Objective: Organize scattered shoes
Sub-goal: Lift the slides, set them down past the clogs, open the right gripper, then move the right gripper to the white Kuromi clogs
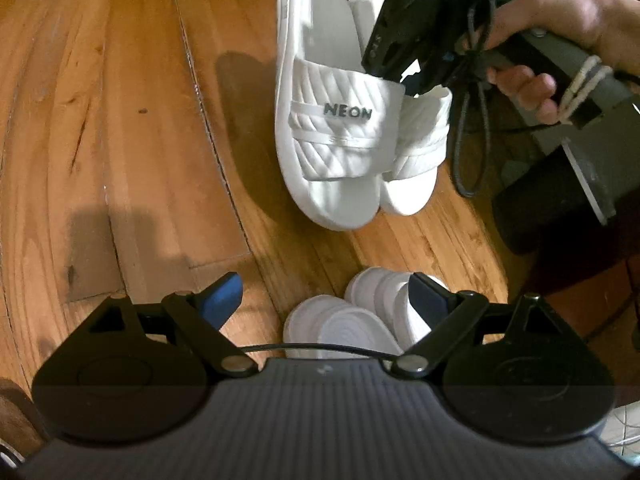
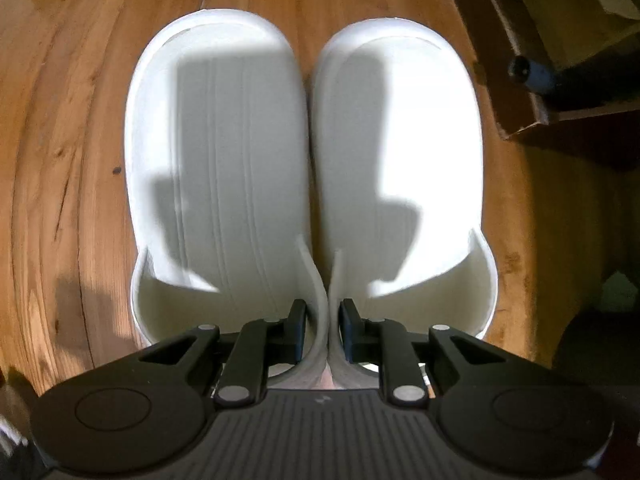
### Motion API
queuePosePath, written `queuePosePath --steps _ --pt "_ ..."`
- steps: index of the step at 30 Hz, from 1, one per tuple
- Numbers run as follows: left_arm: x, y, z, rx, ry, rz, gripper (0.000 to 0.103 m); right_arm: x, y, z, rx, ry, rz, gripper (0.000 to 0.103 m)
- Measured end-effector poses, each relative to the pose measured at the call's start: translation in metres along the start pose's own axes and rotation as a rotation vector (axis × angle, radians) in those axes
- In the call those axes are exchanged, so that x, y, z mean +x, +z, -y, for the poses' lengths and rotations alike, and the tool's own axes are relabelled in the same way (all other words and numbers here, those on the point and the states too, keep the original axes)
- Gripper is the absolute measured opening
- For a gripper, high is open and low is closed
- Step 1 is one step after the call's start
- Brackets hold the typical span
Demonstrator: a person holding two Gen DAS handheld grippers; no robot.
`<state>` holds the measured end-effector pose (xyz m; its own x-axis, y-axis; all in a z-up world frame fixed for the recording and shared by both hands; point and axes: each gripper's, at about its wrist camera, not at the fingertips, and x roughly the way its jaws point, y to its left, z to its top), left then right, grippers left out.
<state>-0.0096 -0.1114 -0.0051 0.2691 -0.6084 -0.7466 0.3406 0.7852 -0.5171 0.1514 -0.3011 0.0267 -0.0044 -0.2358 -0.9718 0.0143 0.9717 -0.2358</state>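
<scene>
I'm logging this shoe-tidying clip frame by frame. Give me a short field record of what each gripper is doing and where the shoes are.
right gripper: shut on the inner straps of the white slides, pinching both together
white slides: held as a pair, soles side by side, lifted above the floor
left gripper: open, holding nothing
second pair of white shoes: on the floor, beneath the left gripper
floor: wooden boards
hand: gripping the right gripper's handle
</scene>
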Motion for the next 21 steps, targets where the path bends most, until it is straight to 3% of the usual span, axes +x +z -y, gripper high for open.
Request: queuePosePath --steps 5,9,11,12,13,16,21 --pt "0.006 -0.002 -0.002 -0.022 -0.038 -0.029 0.091 0.036 0.01 -0.002 0.04 -0.078 -0.047 0.018" --pt "0.01 -0.008 -0.001 -0.009 -0.035 -0.043 0.09 0.035 0.018 -0.011 0.02 -0.155 0.028 0.021" --pt "0.011 -0.009 -0.003 -0.019 -0.036 -0.052 0.091 0.033 0.022 -0.015 0.007 -0.194 0.072 0.039" --pt "0.011 -0.008 -0.003 -0.023 -0.037 -0.055 0.091 0.032 0.024 -0.018 0.0 -0.214 0.094 0.069" --pt "0.01 -0.008 -0.005 -0.024 -0.039 -0.058 0.09 0.03 0.026 -0.02 -0.006 -0.233 0.116 0.09" --pt "0.007 -0.008 -0.008 -0.03 -0.047 -0.062 0.091 0.024 0.031 -0.029 -0.026 -0.257 0.154 0.09" --pt "-0.002 -0.016 -0.006 -0.037 -0.043 -0.11 0.09 0.007 0.002 -0.019 -0.042 -0.149 0.089 0.09"
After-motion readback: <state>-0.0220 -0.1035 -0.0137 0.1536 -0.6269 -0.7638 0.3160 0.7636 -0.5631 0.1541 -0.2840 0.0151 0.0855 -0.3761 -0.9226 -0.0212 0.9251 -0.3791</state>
